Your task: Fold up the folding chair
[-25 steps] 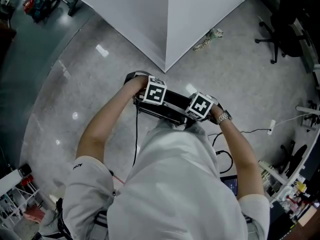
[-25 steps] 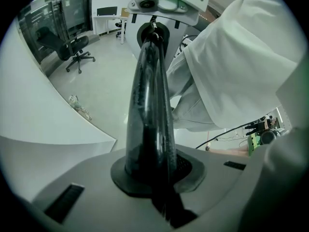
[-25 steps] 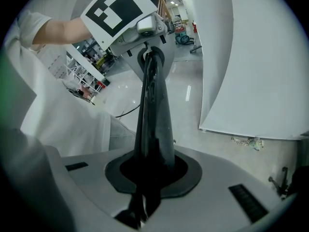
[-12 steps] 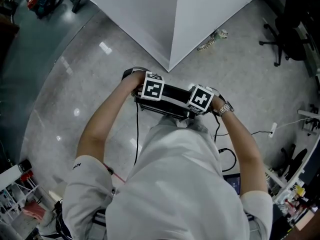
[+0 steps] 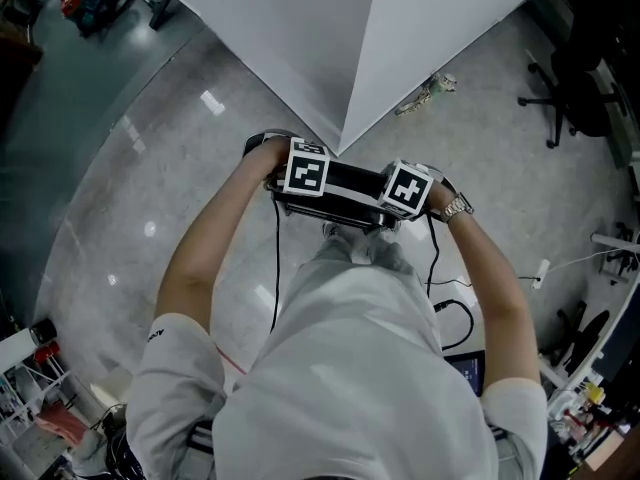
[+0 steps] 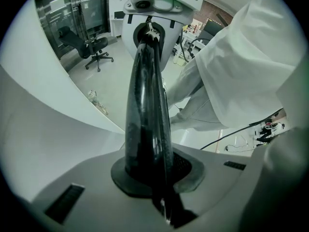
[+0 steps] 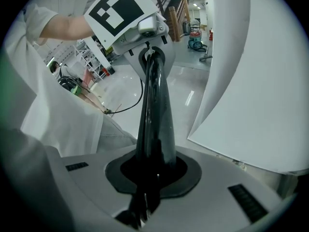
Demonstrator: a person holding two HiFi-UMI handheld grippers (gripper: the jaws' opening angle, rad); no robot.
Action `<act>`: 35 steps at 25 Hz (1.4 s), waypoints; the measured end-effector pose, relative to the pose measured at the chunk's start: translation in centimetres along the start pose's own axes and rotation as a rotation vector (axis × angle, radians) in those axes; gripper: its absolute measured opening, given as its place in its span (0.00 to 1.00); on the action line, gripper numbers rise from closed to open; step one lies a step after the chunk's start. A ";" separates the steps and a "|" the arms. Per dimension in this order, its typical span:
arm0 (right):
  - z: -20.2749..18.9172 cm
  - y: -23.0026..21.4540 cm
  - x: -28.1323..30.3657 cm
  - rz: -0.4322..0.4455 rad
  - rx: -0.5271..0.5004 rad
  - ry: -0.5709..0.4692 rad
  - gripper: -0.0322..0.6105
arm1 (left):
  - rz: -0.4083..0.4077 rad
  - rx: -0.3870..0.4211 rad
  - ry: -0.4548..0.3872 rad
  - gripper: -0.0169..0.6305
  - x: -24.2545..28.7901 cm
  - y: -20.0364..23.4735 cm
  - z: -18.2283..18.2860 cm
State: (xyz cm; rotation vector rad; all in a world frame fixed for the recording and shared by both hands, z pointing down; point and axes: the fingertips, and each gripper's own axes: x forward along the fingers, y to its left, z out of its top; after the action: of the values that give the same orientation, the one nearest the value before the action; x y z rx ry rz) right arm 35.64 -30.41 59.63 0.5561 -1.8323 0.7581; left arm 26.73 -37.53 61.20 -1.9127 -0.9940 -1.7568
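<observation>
The left hand-held gripper (image 5: 306, 176) and the right hand-held gripper (image 5: 405, 190) sit side by side just in front of the person's white shirt (image 5: 360, 368). Each has its jaws clamped almost together on the glossy black folding chair (image 5: 346, 182), whose narrow dark edge spans the gap between the two marker cubes. The chair is over the polished grey floor (image 5: 150, 168), near the corner of a white wall panel (image 5: 330, 28); whether it touches the floor cannot be told.

White partition corner (image 5: 350, 38) meets glossy grey floor (image 5: 140, 178) (office chair (image 5: 572, 73) beyond).
</observation>
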 end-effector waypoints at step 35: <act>3.8 -11.3 -2.6 -0.005 -0.143 0.034 0.13 | 0.045 -0.134 0.000 0.11 -3.1 10.2 -2.8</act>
State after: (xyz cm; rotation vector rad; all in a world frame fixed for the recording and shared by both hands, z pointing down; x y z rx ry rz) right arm 41.84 -40.89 58.88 0.4517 -1.8365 0.6236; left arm 31.88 -47.25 60.61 -1.9988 -0.8451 -1.8397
